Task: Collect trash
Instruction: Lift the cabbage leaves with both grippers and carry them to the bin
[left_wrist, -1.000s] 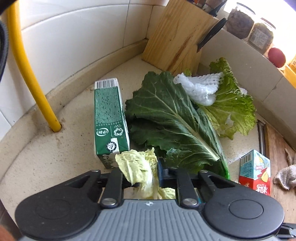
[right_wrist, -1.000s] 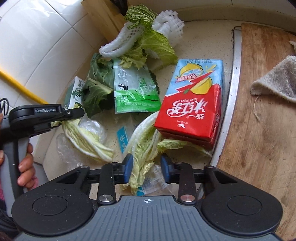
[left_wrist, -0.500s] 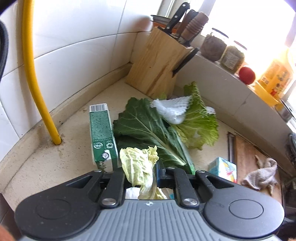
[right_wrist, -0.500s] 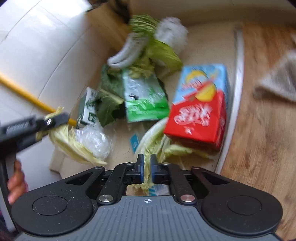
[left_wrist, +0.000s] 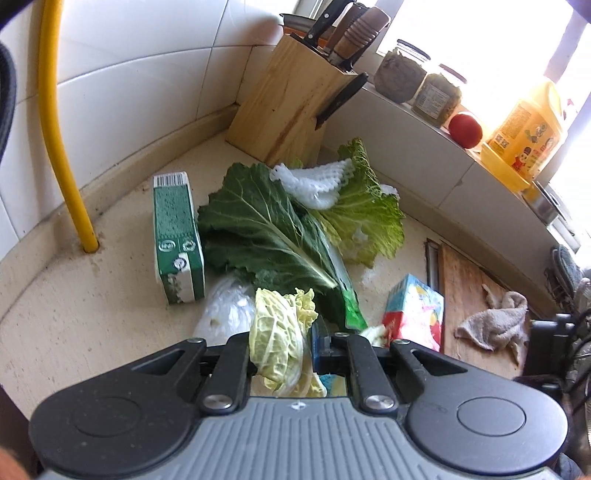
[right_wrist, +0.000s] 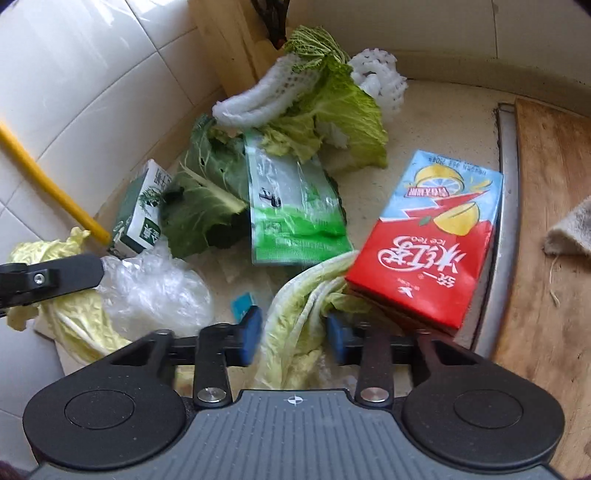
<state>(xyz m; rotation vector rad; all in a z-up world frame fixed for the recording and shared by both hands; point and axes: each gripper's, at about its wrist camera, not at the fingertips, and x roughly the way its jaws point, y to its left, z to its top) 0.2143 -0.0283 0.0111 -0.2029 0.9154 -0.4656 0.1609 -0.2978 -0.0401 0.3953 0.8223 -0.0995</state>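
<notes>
Clamped on a pale cabbage leaf, the left gripper holds it above the counter, with a clear plastic bag touching the leaf. Spread apart, the right gripper's jaws flank a second cabbage leaf lying on the counter, its tip tucked under the red tea carton. Further back lie a green carton, a dark leaf, a green pouch and white foam netting, near the knife block.
</notes>
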